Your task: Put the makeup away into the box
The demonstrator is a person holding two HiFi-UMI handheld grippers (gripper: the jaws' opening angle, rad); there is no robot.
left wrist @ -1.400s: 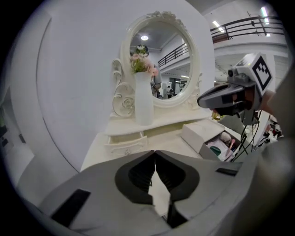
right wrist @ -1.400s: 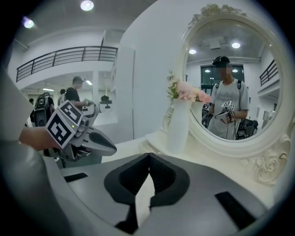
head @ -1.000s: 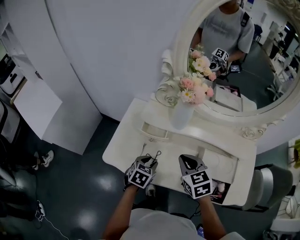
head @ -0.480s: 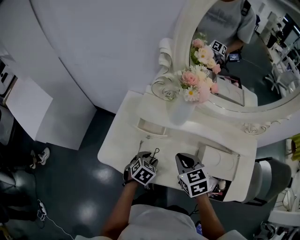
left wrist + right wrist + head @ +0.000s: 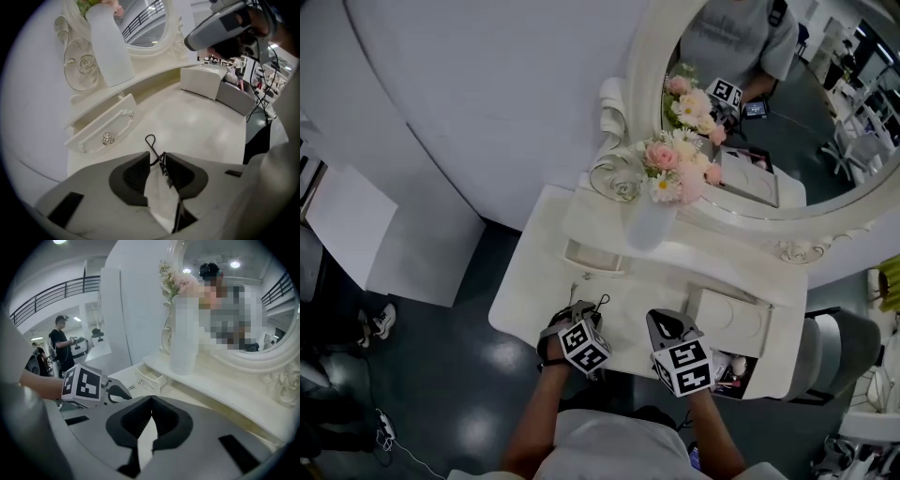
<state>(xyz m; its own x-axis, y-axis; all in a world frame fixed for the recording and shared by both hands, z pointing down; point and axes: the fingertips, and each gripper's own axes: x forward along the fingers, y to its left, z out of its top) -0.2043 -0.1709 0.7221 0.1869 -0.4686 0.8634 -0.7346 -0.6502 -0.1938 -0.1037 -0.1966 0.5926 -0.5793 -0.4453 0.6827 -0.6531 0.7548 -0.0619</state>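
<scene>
My left gripper (image 5: 587,309) hangs over the white dressing table's (image 5: 534,281) front edge. It is shut on a thin black wire tool (image 5: 151,141) whose small loop sticks out past the fingertips; its jaws have just been closing on that tool. My right gripper (image 5: 662,321) is beside it to the right, shut with nothing between its fingers (image 5: 151,398). A dark open box (image 5: 733,367) with several makeup items sits at the table's front right corner. Behind it stands a white closed box (image 5: 733,319).
A white vase of pink and white flowers (image 5: 654,217) stands on the raised shelf below the oval mirror (image 5: 769,103). A small drawer (image 5: 587,255) with a crystal knob is pulled out. A grey chair (image 5: 842,356) stands to the right, beyond the table's edge.
Both grippers have sunk a little toward the tabletop. The left one has rolled, so its marker cube now shows tilted. The wire tool stays in its jaws.
</scene>
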